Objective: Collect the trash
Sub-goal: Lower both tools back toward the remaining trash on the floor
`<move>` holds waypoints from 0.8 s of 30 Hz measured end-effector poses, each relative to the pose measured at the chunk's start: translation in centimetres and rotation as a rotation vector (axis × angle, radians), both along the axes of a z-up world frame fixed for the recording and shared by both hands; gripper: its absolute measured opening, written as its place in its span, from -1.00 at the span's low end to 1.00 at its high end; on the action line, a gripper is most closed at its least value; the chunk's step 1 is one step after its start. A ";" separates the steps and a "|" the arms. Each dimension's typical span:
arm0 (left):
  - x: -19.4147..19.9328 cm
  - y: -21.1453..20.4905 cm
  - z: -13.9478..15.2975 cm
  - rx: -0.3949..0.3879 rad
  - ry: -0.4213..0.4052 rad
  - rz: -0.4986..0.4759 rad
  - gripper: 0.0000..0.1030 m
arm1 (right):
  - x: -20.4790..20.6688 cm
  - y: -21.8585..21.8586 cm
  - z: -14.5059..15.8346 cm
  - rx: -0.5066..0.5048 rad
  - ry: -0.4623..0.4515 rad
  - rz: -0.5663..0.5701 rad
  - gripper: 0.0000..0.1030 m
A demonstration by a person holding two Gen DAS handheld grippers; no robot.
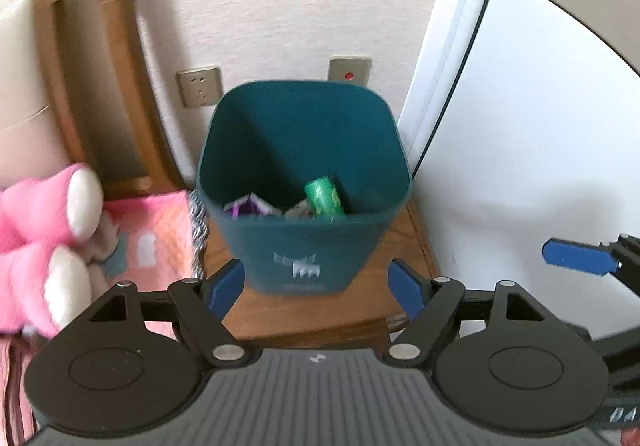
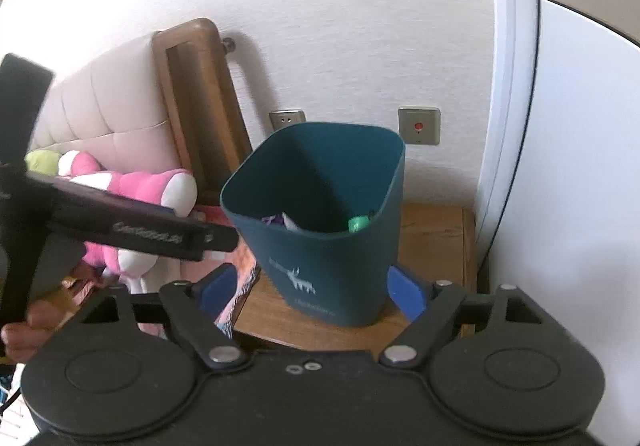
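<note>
The bin [image 1: 304, 182] stands upright on the wooden surface [image 1: 416, 246], against the wall and beside the bed [image 1: 152, 230]. It holds trash: a green can [image 1: 324, 196] lying tilted, and wrappers [image 1: 250, 206]. Both tools are released and empty. The left tool [image 1: 316, 286] faces the bin squarely, directly ahead and below, fingers astride its base. The right tool [image 2: 310, 290] views it slightly right of centre. Judged from these views, both stand about equally near, and no loose trash remains visible outside.

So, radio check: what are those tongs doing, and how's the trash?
Both tongs open, empty: left, right. Bin upright on nightstand, green wrapper and scraps inside. Nothing in the way.
</note>
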State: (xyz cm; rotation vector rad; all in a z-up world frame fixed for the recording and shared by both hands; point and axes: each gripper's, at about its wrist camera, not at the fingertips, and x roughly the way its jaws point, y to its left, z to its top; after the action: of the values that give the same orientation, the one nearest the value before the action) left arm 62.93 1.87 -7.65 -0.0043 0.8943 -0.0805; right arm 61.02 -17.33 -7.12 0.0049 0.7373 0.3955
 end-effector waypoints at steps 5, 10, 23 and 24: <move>-5.4 -0.5 -2.3 0.022 0.011 0.029 0.54 | -3.6 -1.0 -2.1 0.017 0.028 -0.012 0.74; -9.2 0.0 -6.4 0.027 0.029 0.033 0.55 | -7.2 -1.6 -6.2 -0.029 0.065 -0.026 0.78; -13.9 0.5 -24.8 -0.104 0.159 -0.037 0.97 | -14.4 -5.4 -25.8 -0.053 0.318 -0.109 0.87; -14.1 0.6 -27.0 -0.123 0.178 -0.031 0.97 | -14.8 -5.6 -28.1 -0.056 0.345 -0.113 0.87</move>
State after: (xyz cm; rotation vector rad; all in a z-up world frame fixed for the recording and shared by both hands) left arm 48.82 2.44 -34.63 -0.1136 1.0662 -0.1657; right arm 46.25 -22.97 -35.25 0.0632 1.0837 0.2674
